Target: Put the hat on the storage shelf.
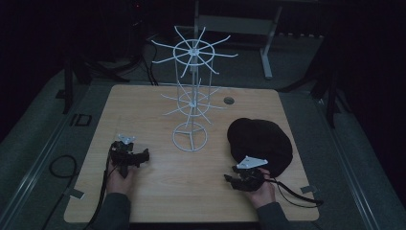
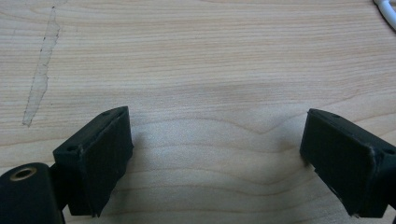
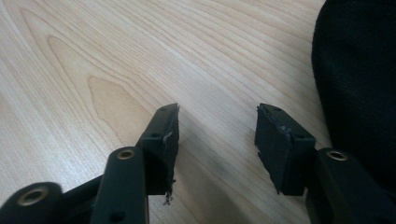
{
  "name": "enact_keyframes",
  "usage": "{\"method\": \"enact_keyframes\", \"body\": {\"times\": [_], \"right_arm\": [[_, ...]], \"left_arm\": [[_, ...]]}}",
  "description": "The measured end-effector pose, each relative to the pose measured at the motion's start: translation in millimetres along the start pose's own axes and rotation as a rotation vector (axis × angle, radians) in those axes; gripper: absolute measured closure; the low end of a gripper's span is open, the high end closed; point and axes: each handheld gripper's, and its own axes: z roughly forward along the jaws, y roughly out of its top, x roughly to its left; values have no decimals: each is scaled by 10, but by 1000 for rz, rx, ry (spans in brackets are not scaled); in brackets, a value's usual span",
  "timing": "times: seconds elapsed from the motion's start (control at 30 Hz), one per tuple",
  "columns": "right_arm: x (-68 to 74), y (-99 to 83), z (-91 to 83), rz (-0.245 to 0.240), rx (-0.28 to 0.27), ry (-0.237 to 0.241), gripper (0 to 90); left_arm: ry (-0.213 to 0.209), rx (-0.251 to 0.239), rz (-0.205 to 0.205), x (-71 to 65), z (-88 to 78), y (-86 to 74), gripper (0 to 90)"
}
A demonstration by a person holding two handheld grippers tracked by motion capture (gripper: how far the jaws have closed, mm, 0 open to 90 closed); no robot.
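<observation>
Approach step, nothing gripped: black cap (image 1: 260, 142) lies on bench (image 1: 158, 191) right of white wire rack (image 1: 192, 96), right tongs (image 1: 230, 179) spread empty beside it, left tongs (image 1: 143, 155) spread left of rack; next, likely pinch the cap's edge.

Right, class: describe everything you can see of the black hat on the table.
The black hat is a soft, rounded, dark fabric piece, seemingly knitted, lying flat and slumped on the right part of the wooden table. No brim or markings can be made out. It sits right of the white wire rack, apart from its ring base. The right tool stands open just beside its near edge; whether they touch is unclear.
</observation>
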Motion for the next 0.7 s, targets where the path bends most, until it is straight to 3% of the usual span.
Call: {"method": "enact_keyframes", "body": {"times": [0.17,0.7], "right_arm": [[35,5,2,-22,8,-36,520],[55,54,-21,-26,65,-39,519]], "left_arm": [[1,-1,-2,-1,1,0,102],[0,-1,-1,-1,1,0,101]]}}
